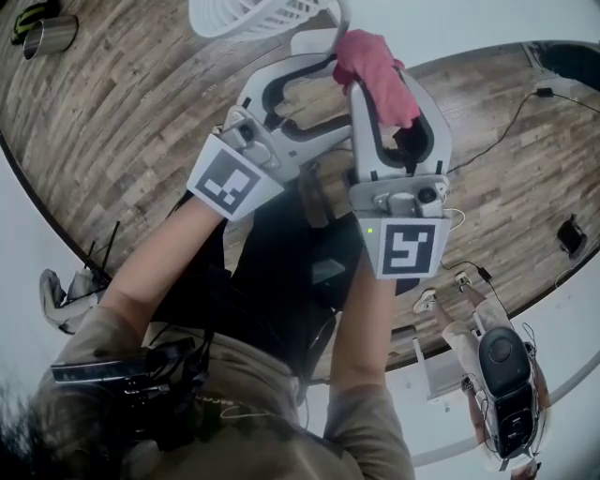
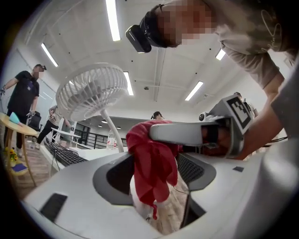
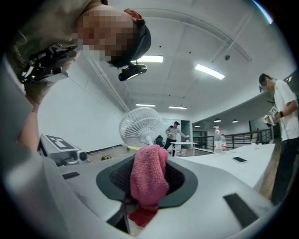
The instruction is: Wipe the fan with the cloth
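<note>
A red cloth [image 1: 372,58] is bunched between the fingertips of my right gripper [image 1: 382,82], which is shut on it. The cloth [image 3: 149,175] hangs down from that gripper [image 3: 147,189] in the right gripper view. My left gripper [image 1: 335,98] stands open just to the left of it. In the left gripper view the cloth [image 2: 150,161] dangles between the spread jaws of the left gripper [image 2: 154,179] without being pinched, held by one of my right gripper's fingers [image 2: 187,133]. The white fan [image 1: 253,14] [image 2: 91,91] [image 3: 139,123] stands upright beyond both grippers, untouched.
A metal cup [image 1: 52,36] lies on the wooden floor at far left. A person in black [image 2: 21,93] stands by a desk with a keyboard [image 2: 65,156]. Another person [image 3: 282,116] stands right of a white table with bottles [image 3: 217,139] and a phone [image 3: 239,159].
</note>
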`<action>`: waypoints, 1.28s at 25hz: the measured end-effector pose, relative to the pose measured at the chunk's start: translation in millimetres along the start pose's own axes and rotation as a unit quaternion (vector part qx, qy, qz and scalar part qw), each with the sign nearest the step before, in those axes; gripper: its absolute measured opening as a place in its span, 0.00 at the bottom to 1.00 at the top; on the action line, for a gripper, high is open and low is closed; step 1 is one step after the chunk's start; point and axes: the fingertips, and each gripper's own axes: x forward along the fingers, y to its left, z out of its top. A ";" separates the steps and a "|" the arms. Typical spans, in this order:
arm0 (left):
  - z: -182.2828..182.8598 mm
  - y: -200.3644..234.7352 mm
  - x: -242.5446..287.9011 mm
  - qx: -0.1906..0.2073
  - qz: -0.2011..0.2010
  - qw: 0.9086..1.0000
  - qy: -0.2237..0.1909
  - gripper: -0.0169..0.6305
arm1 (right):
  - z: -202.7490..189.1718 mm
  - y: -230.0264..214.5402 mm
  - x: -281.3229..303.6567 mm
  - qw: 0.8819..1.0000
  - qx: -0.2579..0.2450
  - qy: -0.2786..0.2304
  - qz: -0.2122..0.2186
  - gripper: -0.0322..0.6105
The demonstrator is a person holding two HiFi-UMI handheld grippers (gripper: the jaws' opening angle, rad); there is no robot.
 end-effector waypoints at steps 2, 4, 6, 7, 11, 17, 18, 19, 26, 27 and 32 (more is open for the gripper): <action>0.8 0.7 1.6 0.004 0.004 1.000 0.001 0.46 | -0.5 19.7 0.5 0.999 -0.007 0.002 0.037 0.28; 2.3 0.3 1.6 0.014 0.007 1.000 0.001 0.46 | -3.3 28.3 -2.3 0.999 -0.008 0.003 0.049 0.29; 0.4 -2.0 1.9 0.031 0.004 0.999 0.006 0.46 | -7.4 30.4 -6.2 0.998 0.006 0.005 0.063 0.29; -2.2 -3.7 1.8 0.039 0.000 0.999 0.011 0.46 | -9.6 31.9 -8.4 0.997 0.015 0.007 0.076 0.29; -10.4 -9.4 -2.7 0.056 -0.016 0.998 0.022 0.51 | -15.4 42.4 -18.0 0.990 0.036 0.014 0.137 0.30; -4.7 -19.8 -7.6 0.084 -0.017 0.996 0.021 0.55 | -12.0 56.6 -29.2 0.980 0.035 0.019 0.196 0.30; -3.8 -20.2 -9.5 0.091 -0.015 0.996 0.021 0.57 | -12.4 60.2 -30.6 0.978 0.032 0.023 0.206 0.30; -3.1 -20.4 -11.3 0.096 -0.013 0.995 0.020 0.59 | -13.0 63.7 -32.1 0.976 0.029 0.027 0.216 0.30; -9.8 -24.6 -14.5 0.057 -0.047 0.997 0.019 0.79 | -20.3 81.1 -36.0 0.970 0.002 0.043 0.241 0.30; -11.1 -31.8 -14.8 0.039 -0.073 0.996 0.017 0.67 | -19.1 80.7 -33.1 0.973 -0.005 0.036 0.227 0.31; -18.4 -37.0 -18.1 0.013 -0.071 0.997 0.010 0.21 | -12.2 64.4 -34.3 0.991 -0.012 0.001 0.134 0.48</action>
